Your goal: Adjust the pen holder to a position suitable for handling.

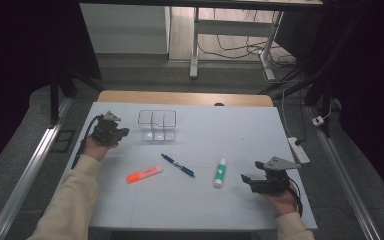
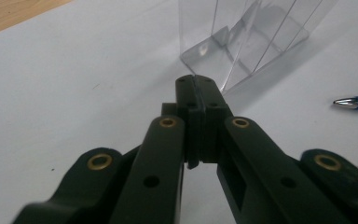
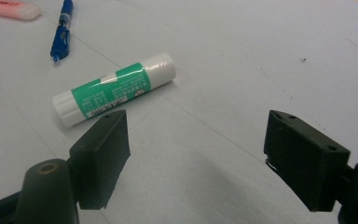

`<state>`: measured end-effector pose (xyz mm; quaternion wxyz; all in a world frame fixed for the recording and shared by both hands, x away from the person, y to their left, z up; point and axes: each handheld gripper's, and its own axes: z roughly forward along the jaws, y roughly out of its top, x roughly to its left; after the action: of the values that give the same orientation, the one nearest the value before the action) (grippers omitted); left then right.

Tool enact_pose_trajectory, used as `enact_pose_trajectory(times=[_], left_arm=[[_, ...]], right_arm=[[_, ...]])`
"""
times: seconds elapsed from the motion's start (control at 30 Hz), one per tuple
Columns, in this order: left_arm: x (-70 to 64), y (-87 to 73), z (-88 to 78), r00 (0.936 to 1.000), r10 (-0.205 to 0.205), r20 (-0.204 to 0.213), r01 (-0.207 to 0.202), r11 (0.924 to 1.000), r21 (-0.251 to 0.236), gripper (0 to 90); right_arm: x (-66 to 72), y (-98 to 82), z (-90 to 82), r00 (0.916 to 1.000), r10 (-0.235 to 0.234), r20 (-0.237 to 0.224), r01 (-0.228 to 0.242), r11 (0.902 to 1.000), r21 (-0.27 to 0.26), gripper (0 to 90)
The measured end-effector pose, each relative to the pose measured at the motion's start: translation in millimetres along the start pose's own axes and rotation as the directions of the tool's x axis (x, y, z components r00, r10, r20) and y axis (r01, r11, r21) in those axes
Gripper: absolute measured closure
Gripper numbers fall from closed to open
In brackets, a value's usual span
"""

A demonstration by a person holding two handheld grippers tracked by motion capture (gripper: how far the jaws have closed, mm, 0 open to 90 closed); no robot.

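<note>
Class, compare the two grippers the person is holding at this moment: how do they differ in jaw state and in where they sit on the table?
The left gripper has its jaws pressed together with nothing between them; the right gripper has its jaws spread wide. The left gripper sits at the far left, beside the clear plastic organizer; the right gripper sits near right, next to the green glue stick. Both are black, hand-held and hold nothing.

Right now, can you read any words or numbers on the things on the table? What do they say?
Glue stick: small print on its green label, too small and blurred to read.
Orange highlighter: faint marks on its barrel, too blurred to read.
Blue pen: no writing I can make out.
Clear plastic organiser: no label or text shows.
So nothing can be quoted for sure.
</note>
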<state>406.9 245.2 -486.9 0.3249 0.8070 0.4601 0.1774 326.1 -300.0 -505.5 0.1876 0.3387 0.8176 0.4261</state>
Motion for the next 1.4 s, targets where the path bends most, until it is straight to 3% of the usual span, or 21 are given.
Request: enact_pose_trajectory(times=[0.13, 0.27, 0.43, 0.9, 1.2, 1.4], left_arm=[[0.5, 2.2, 2.4, 1.0, -0.002, 0.005, 0.002, 1.0, 0.0, 88.9], [7.4, 6.9, 7.1, 0.9991, -0.037, 0.02, 0.037, 0.9993, 0.002, 88.9], [10.7, 10.3, 11.9, 0.9983, -0.05, 0.031, 0.05, 0.9987, 0.006, 88.9], [14.7, 23.4, 31.8, 0.9964, -0.066, 0.054, 0.064, 0.9972, 0.039, 88.9], [13.6, 32.4, 42.2, 0.9979, -0.05, 0.041, 0.048, 0.9966, 0.067, 88.9], [17.9, 33.0, 48.7, 0.9967, -0.069, 0.041, 0.066, 0.9941, 0.086, 88.9]], right_arm=[[-0.2, -0.2, -0.3, 1.0, 0.001, 0.002, -0.001, 1.0, -0.003, 22.1], [-0.2, 0.7, -0.9, 1.0, 0.0, 0.01, 0.0, 1.0, -0.009, 22.4], [0.1, 0.8, 1.0, 1.0, -0.001, 0.006, 0.001, 0.9999, -0.016, 22.5], [-0.9, 0.4, -0.1, 1.0, 0.001, 0.006, -0.001, 0.9999, -0.012, 22.5], [-1.2, 0.1, 1.3, 0.9999, 0.01, -0.008, -0.01, 0.9997, -0.021, 22.5], [-1.2, 0.0, 1.3, 0.9999, 0.01, -0.011, -0.011, 0.9998, -0.02, 22.5]])
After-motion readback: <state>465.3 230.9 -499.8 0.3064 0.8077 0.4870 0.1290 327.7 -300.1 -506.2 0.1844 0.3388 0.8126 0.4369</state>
